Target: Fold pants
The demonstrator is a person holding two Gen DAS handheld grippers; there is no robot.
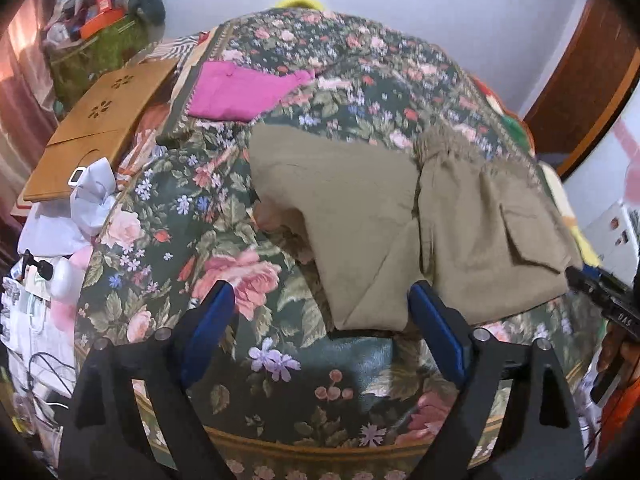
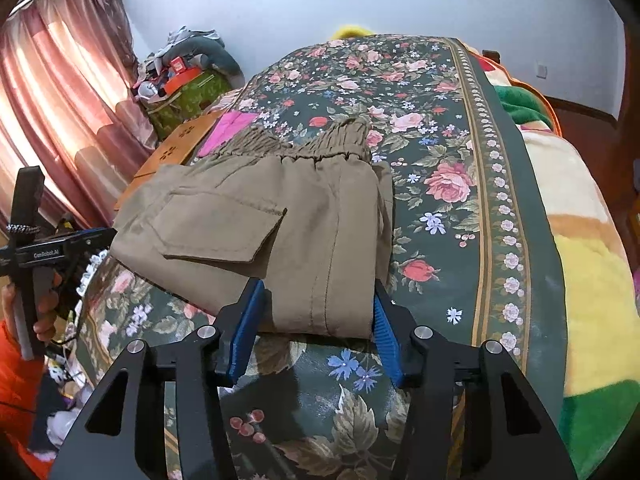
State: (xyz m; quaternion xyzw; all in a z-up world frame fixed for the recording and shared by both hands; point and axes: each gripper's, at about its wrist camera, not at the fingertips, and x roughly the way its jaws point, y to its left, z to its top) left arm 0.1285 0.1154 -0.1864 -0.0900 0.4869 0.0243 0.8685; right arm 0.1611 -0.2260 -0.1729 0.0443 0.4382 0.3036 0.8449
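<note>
Pants [image 2: 256, 224]: khaki, lying on the floral bedspread [image 2: 440, 184], already folded into a compact stack, elastic waistband toward the far side, cargo pocket flap on top.

Left side: left gripper [image 1: 320, 320] hovers above the near corner of the folded leg end, jaws wide apart, nothing between the pads; cloth lies loose beneath them. That corner looks slightly lifted off the bedspread (motion blur here, so not certain).

Right side: right gripper [image 2: 316, 320] straddles the near edge of the stack, jaws partly closed, a blue pad at each side of the fabric. Whether the pads actually press the cloth, I cannot tell.

Risks: if the right jaws pinch only the top layer, lifting would peel the stack open. The unheld left corner may spring back and undo the fold. Soft bedding could bunch under any drag.
</note>
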